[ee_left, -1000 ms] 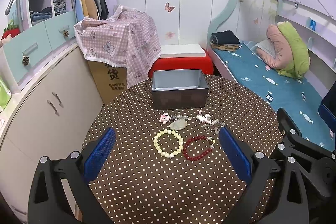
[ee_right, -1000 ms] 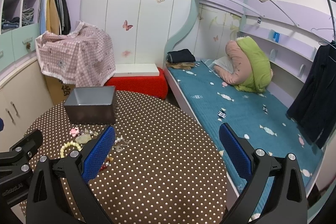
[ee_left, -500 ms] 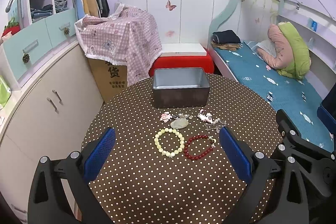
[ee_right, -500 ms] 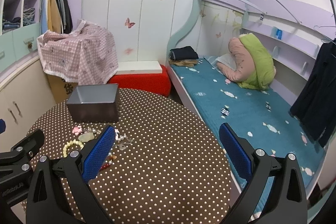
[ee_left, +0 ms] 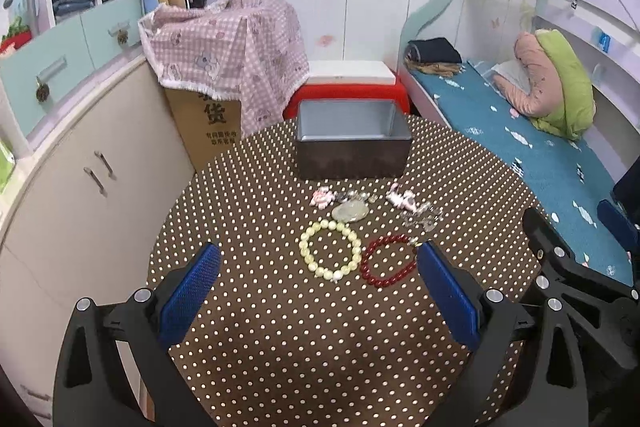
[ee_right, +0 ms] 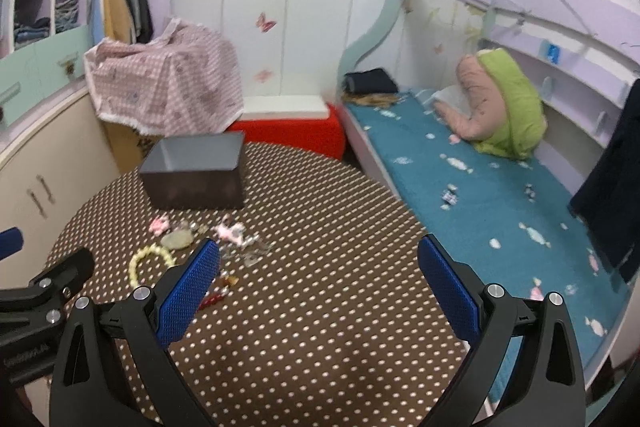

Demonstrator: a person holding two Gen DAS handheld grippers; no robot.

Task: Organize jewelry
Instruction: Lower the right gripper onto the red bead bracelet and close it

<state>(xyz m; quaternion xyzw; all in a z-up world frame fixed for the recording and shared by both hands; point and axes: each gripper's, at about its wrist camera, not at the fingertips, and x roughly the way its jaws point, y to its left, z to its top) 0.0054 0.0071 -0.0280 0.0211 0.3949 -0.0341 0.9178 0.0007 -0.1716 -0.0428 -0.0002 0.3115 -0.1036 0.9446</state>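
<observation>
Bracelets (ee_left: 352,255) lie on the table between the spread, empty left tool (ee_left: 320,265) tips

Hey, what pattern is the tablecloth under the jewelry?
The tablecloth is dark brown with small white polka dots, seen best in the left wrist view.

On the round polka-dot table (ee_left: 280,347) the grey rectangular metal box (ee_left: 352,143) sits at upper centre of my left view. Below it the small pink charms (ee_left: 322,197) and pale oval pendant (ee_left: 351,211) lie in a row. Lower still, the cream bead bracelet (ee_left: 330,255) lies left of the red bead bracelet (ee_left: 386,261), just beside it. The blue-covered bed (ee_right: 480,187) fills my right view's right side.
</observation>
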